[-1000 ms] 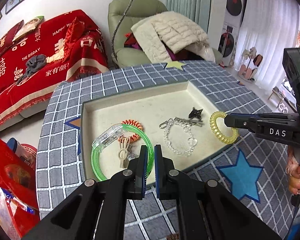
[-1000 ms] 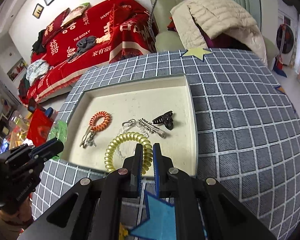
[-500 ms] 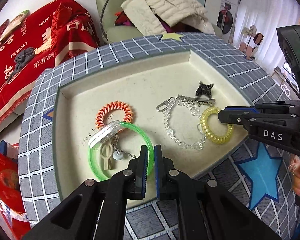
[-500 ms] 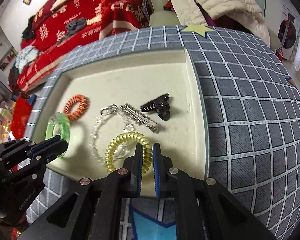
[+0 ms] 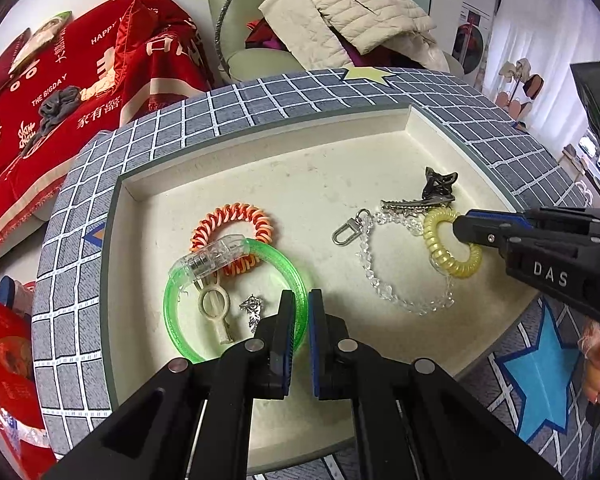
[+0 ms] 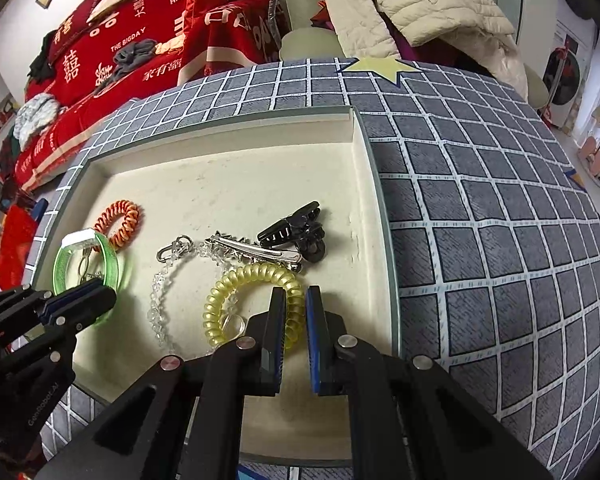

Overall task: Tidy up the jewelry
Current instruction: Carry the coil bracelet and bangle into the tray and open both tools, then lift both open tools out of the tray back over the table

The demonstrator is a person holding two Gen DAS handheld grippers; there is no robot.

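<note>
Moved: both our claws have come down, bringing the green bangle (image 5: pixel 236 248) and yellow coil band (image 6: pixel 256 276) from above the tray's near rim down inside the tray (image 5: pixel 260 152).
Left claw (image 5: pixel 302 300): pinching the green bangle's near rim.
Right claw (image 6: pixel 296 296): pinching the yellow coil band.
Green bangle: left part of the tray, overlapping the orange coil band (image 5: pixel 232 220).
Yellow coil band: right part of the tray, over the clear bead chain (image 5: pixel 380 284), just beside the silver clip (image 6: pixel 256 250) and black claw clip (image 6: pixel 296 228).
Tray: on our checked table (image 6: pixel 480 220).
</note>
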